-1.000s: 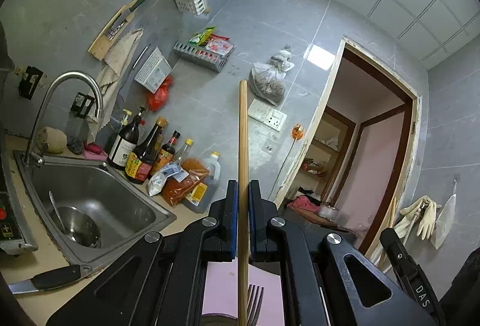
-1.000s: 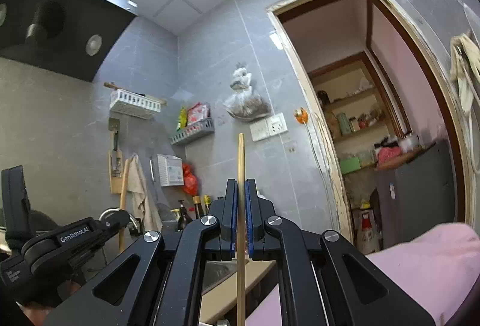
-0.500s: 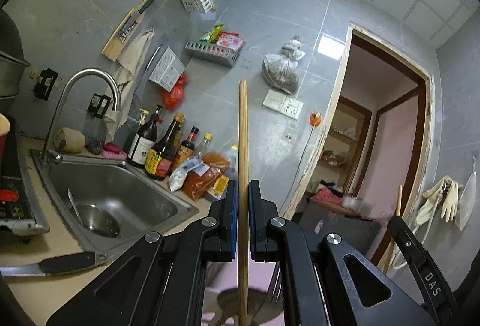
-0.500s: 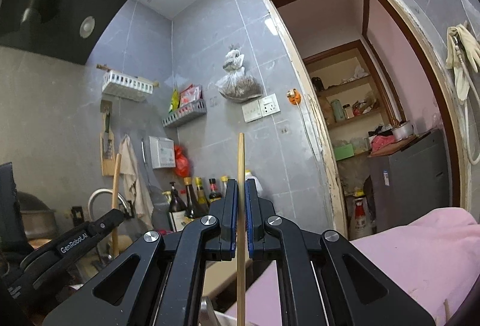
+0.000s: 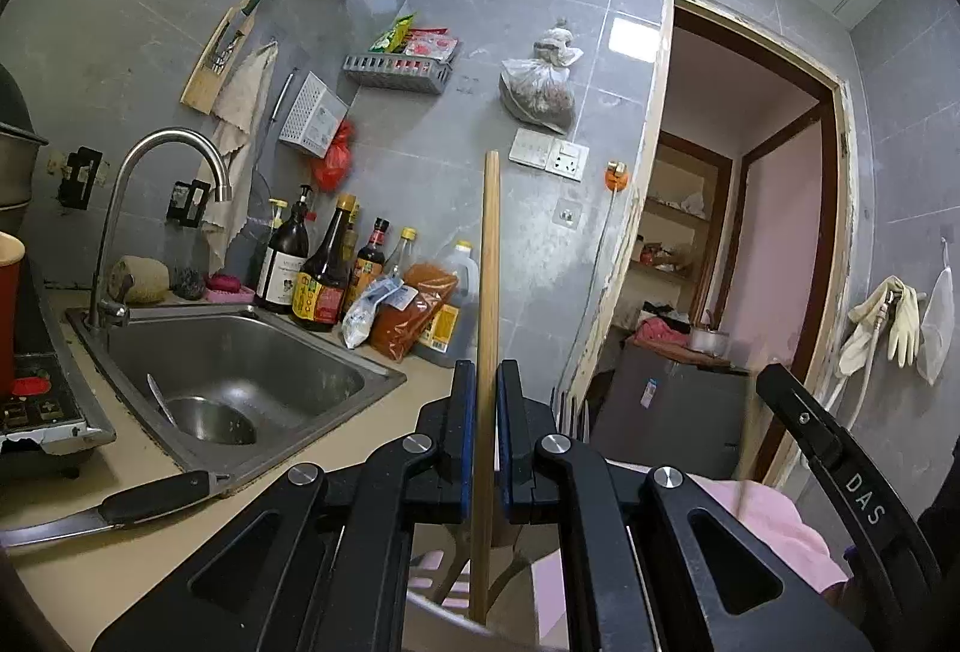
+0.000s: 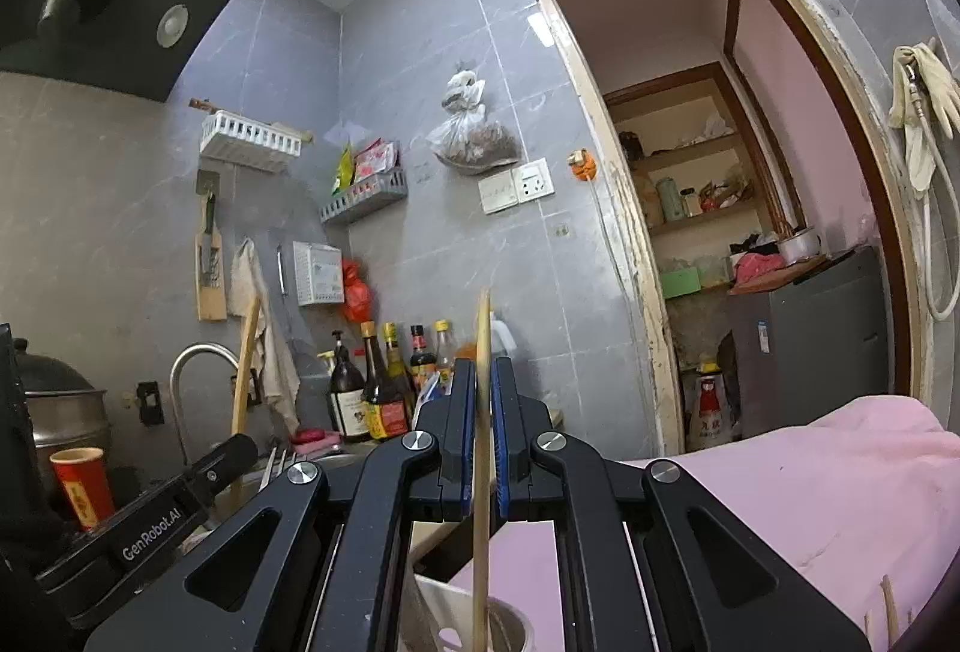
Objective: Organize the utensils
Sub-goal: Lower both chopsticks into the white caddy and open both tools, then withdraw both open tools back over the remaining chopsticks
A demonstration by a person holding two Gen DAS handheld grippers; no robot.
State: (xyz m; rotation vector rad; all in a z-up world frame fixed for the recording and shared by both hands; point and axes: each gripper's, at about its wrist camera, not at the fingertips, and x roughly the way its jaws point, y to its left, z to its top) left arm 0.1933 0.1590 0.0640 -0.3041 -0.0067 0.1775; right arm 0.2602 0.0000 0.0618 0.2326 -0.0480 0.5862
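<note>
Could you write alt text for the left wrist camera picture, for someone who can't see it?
A black tool grips an upright wooden stick between its two fingers. To its left lie a steel sink, a knife on the counter and sauce bottles against a grey tiled wall.

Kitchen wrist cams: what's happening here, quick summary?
A person holds a gripper in each hand at a kitchen counter, sorting utensils. The left gripper is shut on a wooden stick held upright; the right gripper is shut on a thinner wooden stick, also upright. Both sticks' lower ends hang above a pale holder just below the grippers; neither has been released. A knife lies on the counter beside the sink.
</note>
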